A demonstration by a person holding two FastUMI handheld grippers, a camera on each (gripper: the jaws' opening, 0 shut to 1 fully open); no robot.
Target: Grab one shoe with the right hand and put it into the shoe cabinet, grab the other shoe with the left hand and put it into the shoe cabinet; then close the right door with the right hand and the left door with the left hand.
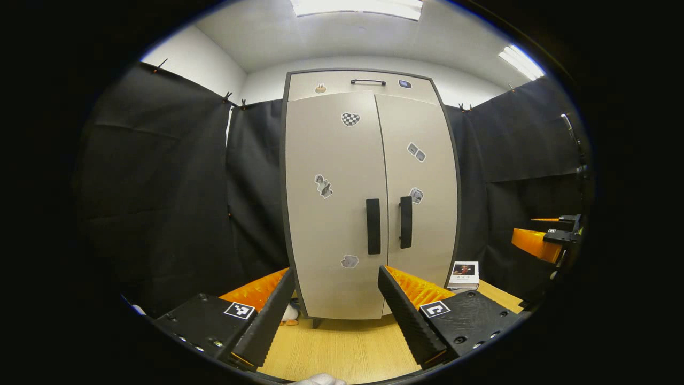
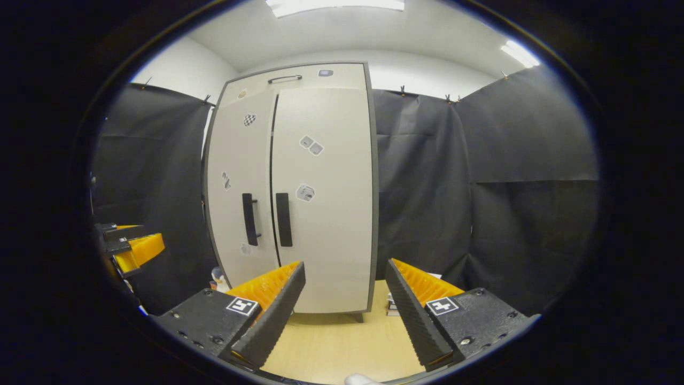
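The shoe cabinet (image 1: 368,198) stands on the wooden table (image 1: 342,347) with its left door (image 1: 334,214) and right door (image 1: 422,198) both shut, or very nearly (a dark seam runs between them), so the task looks finished or at its last push. The left gripper (image 1: 336,310) and right gripper (image 2: 344,305) hang back from it, jaws wide and holding nothing. Any next move is only pressing the doors flush.

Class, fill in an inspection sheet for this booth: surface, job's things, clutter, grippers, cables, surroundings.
Surface: light wooden table, bare in front.
Job's things: shoe cabinet, both doors shut; shoes not seen.
Clutter: small book right of cabinet; toy at its left foot.
Grippers: left gripper open, holding nothing; right gripper open, holding nothing.
Cables: nothing seen.
Surroundings: black cloth wall, white ceiling lights.
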